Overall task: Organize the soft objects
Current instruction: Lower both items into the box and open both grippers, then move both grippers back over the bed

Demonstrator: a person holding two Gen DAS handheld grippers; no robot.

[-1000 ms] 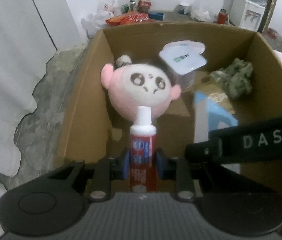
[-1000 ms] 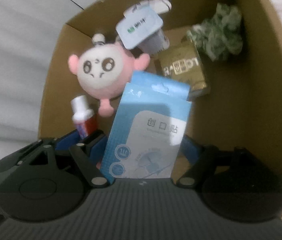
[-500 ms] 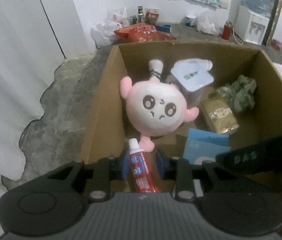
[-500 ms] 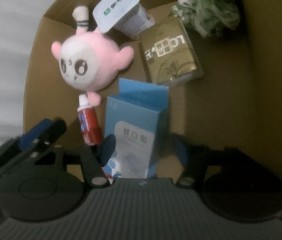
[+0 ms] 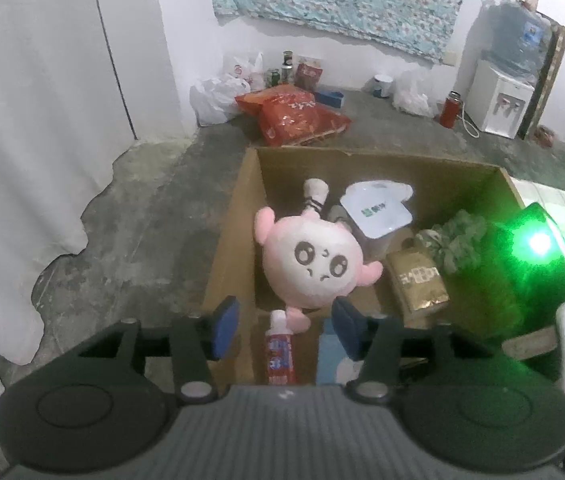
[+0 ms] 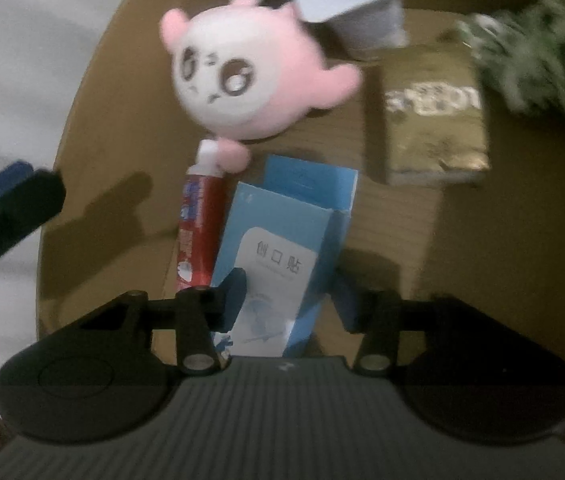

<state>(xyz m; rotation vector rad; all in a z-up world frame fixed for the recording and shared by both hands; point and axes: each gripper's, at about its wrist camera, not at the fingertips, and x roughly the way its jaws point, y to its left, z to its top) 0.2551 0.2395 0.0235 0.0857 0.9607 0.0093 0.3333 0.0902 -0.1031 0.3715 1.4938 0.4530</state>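
Observation:
An open cardboard carton (image 5: 226,248) holds a pink round plush (image 5: 314,264), a red toothpaste tube (image 5: 280,354) and a blue paper box (image 5: 328,356). My left gripper (image 5: 285,330) hovers above the carton's near edge. Its jaws are opening, and the tube lies loose on the floor far below them. In the right wrist view the blue paper box (image 6: 282,240) lies beside the tube (image 6: 198,224), under the plush (image 6: 242,80). My right gripper (image 6: 288,302) is closing over the box. Its pads straddle the box without clearly pressing it.
Also in the carton are a white lidded tub (image 5: 376,212), a gold packet (image 5: 418,280) and a green cloth bundle (image 5: 458,240). Red snack bags (image 5: 298,120) and plastic bags lie on the floor behind. A water dispenser (image 5: 498,100) stands far right and a white sheet (image 5: 42,120) hangs left.
My left gripper let go of the toothpaste tube, which now lies in the carton, and rose clear. My right gripper released the blue box onto the carton floor and narrowed its jaws.

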